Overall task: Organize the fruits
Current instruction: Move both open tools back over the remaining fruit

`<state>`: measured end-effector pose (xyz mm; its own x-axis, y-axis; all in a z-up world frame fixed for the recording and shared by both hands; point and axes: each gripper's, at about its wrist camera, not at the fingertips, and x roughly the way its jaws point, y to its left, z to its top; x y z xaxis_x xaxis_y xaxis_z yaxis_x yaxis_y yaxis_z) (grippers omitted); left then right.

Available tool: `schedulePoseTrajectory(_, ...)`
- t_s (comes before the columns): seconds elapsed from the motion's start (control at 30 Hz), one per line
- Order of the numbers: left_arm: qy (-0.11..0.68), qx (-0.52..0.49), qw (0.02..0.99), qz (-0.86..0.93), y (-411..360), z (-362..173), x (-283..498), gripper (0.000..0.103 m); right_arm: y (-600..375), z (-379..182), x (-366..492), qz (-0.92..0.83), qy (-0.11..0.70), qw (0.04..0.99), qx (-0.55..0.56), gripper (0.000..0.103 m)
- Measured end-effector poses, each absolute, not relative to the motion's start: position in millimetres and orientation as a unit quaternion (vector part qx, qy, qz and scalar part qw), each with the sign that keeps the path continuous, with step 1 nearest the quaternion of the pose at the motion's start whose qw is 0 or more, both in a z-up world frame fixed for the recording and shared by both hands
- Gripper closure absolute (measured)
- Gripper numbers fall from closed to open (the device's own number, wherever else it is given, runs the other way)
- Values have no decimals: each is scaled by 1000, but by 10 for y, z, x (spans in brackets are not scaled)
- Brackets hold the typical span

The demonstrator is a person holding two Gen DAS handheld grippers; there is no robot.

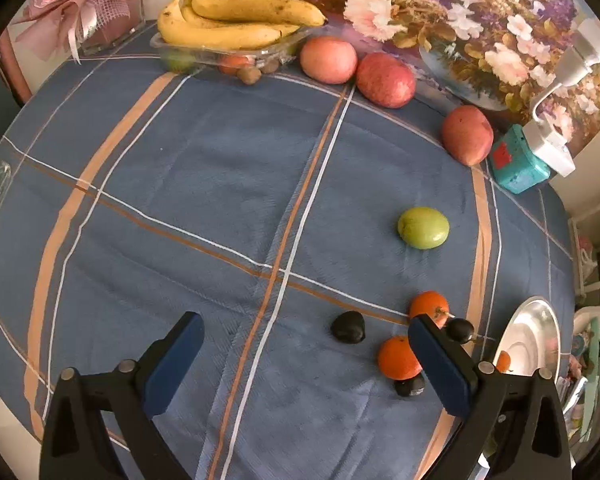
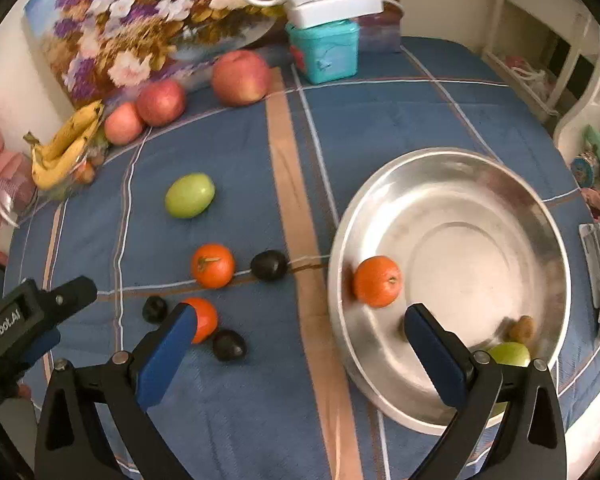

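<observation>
Both the left gripper (image 1: 304, 346) and the right gripper (image 2: 300, 334) are held wide, with nothing gripped. "enRobot.AI", seemingly cut off, is read left of the steel plate (image 2: 540, 216), where one orange (image 2: 377, 287) lies.

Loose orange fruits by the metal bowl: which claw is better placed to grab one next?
Probably the left claw: open and empty, one orange fruit beside its right finger. The right claw, also open, straddles the metal bowl rim.

Both wrist views look steeply down from close above the tabletop (image 1: 220, 184), facing the far painting (image 2: 140, 20). The left one covers the left and middle, the right one the bowl (image 2: 380, 184) side; both share the green fruit (image 1: 423, 227) and apples (image 2: 241, 77).
</observation>
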<state>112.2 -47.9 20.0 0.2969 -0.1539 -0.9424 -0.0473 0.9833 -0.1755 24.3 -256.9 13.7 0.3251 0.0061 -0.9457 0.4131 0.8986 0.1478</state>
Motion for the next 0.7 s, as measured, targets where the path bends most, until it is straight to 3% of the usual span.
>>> schedulePoseTrajectory(0.7, 629, -52, 772, -74, -627, -210, 1275, 0, -2028, -256, 389, -64, 633, 761, 126, 0)
